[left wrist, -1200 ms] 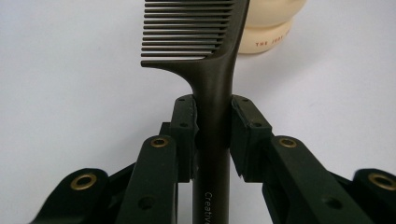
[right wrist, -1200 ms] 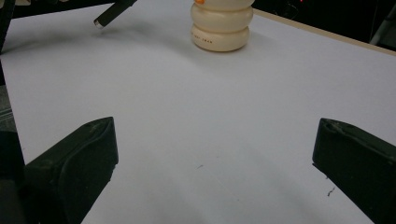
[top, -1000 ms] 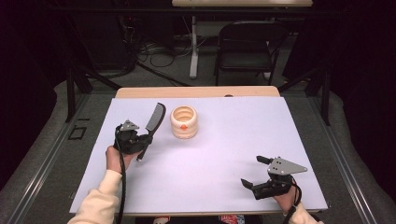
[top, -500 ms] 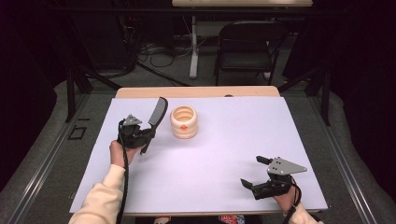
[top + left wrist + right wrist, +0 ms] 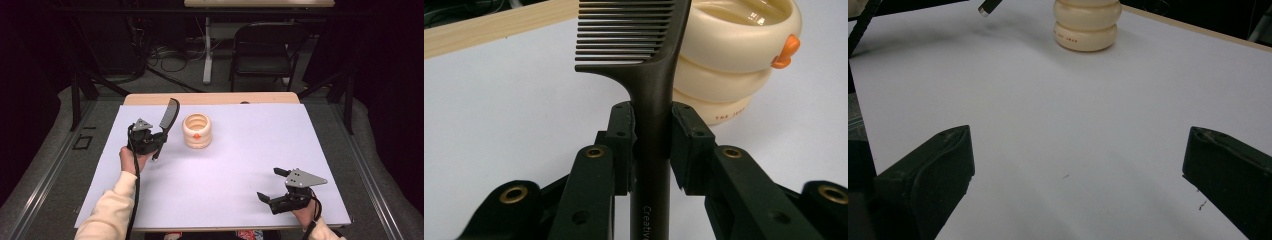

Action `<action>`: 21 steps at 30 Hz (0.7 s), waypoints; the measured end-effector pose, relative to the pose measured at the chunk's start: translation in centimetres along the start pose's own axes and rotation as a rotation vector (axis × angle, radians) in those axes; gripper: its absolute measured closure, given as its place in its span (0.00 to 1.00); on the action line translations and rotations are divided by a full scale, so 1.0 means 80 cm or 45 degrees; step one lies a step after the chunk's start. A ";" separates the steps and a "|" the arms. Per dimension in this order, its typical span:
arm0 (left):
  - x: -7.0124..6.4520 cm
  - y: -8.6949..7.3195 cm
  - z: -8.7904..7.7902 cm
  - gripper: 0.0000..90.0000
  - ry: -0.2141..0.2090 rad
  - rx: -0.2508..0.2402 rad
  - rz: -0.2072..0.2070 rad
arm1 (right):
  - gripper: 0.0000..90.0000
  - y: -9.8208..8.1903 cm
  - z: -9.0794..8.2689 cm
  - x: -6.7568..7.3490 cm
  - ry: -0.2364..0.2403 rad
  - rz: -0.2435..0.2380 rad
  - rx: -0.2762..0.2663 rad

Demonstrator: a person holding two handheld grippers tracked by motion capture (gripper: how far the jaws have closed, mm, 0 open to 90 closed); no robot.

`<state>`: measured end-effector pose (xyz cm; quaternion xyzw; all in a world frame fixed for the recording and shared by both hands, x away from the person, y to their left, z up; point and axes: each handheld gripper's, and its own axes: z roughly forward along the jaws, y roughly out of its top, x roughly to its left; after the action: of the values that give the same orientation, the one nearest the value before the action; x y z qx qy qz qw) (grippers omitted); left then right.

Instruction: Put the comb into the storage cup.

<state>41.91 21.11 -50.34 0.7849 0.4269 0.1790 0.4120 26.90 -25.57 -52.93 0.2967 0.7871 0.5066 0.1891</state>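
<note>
Two tools are in my hands: the left tool [image 5: 159,136] pinches a black comb [image 5: 169,114] by its handle, teeth end raised just left of the cream ribbed cup [image 5: 197,131]; the right tool [image 5: 270,186] rests spread wide on the white surface [image 5: 240,150].

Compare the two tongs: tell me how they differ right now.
The left tongs are shut on the black plastic comb's handle; the right tongs stand wide open and hold nothing. The left tongs sit beside the cream ribbed cup; the right tongs sit near the table's front edge. Both have black jaws.
</note>
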 end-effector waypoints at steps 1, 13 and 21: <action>0.000 0.001 0.001 0.81 0.003 -0.009 -0.006 | 0.00 0.000 0.000 0.000 -0.001 0.001 0.001; -0.001 0.015 0.001 0.81 0.028 -0.063 0.009 | 0.00 0.000 0.000 0.000 -0.003 0.004 0.003; -0.005 0.025 -0.001 0.81 0.019 -0.105 0.024 | 0.00 0.000 -0.001 0.000 -0.003 -0.001 0.004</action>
<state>42.68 20.23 -48.70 0.7699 0.4148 0.2060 0.4391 26.85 -25.62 -52.91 0.2972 0.7877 0.5051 0.1898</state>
